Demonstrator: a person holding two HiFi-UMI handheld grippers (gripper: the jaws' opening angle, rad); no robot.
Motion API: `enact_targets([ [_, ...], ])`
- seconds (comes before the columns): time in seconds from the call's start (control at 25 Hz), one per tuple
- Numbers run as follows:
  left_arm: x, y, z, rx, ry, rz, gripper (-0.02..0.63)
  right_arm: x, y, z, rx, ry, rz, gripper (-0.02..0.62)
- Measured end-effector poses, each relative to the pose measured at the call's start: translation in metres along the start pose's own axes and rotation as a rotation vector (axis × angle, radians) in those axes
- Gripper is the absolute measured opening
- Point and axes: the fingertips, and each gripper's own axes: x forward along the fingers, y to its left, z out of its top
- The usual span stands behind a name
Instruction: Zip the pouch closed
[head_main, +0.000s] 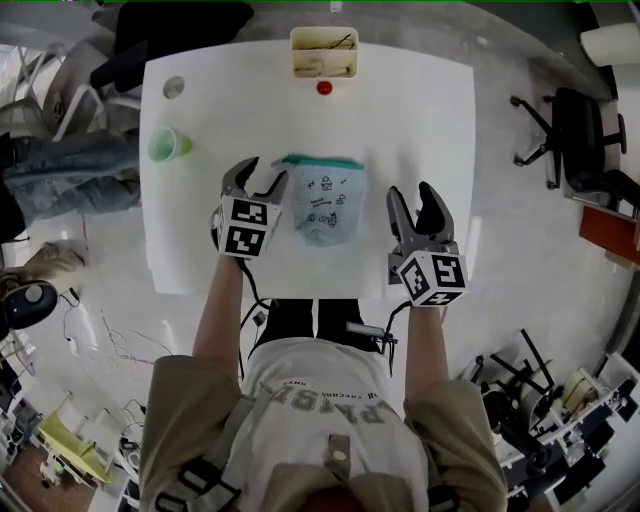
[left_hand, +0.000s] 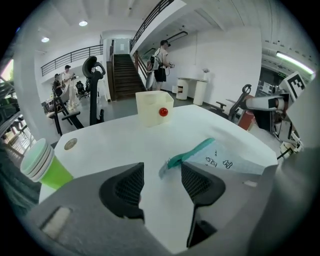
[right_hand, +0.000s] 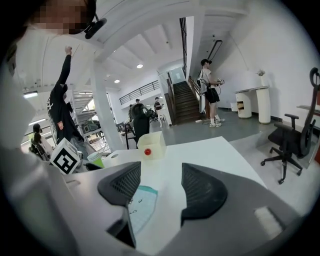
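While left tongs and right tongs gape empty, pouch lies between them.

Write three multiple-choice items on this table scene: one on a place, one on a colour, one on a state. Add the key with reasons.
1. Where on the table is the pouch?
A. between the left gripper and right gripper
B. at the far left corner
C. hanging off the near edge

2. What colour is the ball by the box?
A. blue
B. red
C. yellow

3. How is the left gripper?
A. shut on the pouch
B. open, gripping nothing
C. shut on the ball

Key: 1 A, the head view shows one gripper on each side of it; 2 B, it is red in every view; 3 B, its jaws stand apart.
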Motion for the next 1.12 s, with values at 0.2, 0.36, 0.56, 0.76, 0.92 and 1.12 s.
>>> enact_targets([
  [0.2, 0.021, 0.001, -0.008, 0.027, 0.019, -0.021, 0.242, 0.01, -0.001, -0.007, 0.009, 0.017, 0.013, 0.252],
  [0.36, 0.028, -0.001, -0.013, 0.04, 0.048, -0.04, 0.241, 0.018, -0.002, -0.008, -0.005, 0.03, 0.023, 0.252],
  [0.56, 0.032, -0.004, -0.014, 0.08, 0.07, -0.045, 0.193, 0.023, -0.003, -0.01, -0.004, 0.041, 0.029, 0.252],
  [0.76, 0.034, -0.007, -0.014, 0.115, 0.076, -0.058, 0.126, 0.026, 0.003, -0.011, 0.0, 0.038, 0.036, 0.25],
  [0.92, 0.034, -0.008, -0.014, 0.162, 0.078, -0.062, 0.058, 0.027, 0.006, -0.013, -0.007, 0.046, 0.041, 0.25],
  [1.12, 0.036, -0.009, -0.017, 0.188, 0.078, -0.097, 0.031, 0.027, 0.007, -0.017, -0.013, 0.055, 0.04, 0.25],
])
